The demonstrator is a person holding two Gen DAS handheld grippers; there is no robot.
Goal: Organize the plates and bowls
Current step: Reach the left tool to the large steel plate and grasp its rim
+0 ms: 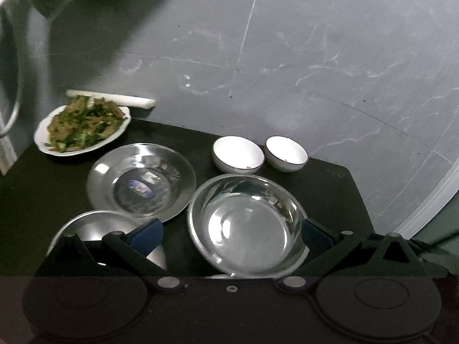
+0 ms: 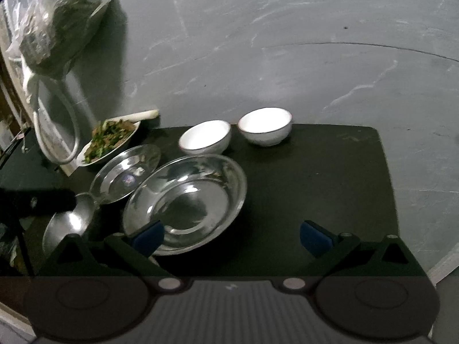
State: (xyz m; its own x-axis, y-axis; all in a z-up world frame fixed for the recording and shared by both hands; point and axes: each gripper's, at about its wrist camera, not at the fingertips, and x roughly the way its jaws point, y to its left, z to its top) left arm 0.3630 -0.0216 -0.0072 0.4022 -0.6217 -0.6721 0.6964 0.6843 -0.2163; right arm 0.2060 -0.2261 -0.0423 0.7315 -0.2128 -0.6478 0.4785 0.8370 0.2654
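1. Fingers of the left gripper point(image 1: 232, 230), tipped with blue pads point(image 1: 147, 233), are spread wide and grasp nothing; a large steel bowl point(image 1: 246, 223) lies between them below on the black table point(image 1: 43, 189).
2. Fingers of the right gripper point(image 2: 231, 233) are likewise spread apart and empty; the left pad point(image 2: 149, 233) overlaps the near rim of the same large steel bowl point(image 2: 186, 200), though contact cannot be judged.
3. Steel plate point(image 1: 140, 180), bearing a blue sticker, sits just left of the large bowl and behind it.
4. Small steel bowl point(image 1: 106, 226) lies at the near left, partly hidden by the left gripper's finger.
5. Two white bowls point(image 1: 238, 154) point(image 1: 286, 153) stand side by side at the table's far edge.
6. White plate of cooked greens point(image 1: 83, 127) occupies the far left corner; a pale stalk point(image 1: 114, 99) lies behind it.
7. Plastic bag of greens point(image 2: 63, 20) hangs above, at the far left.
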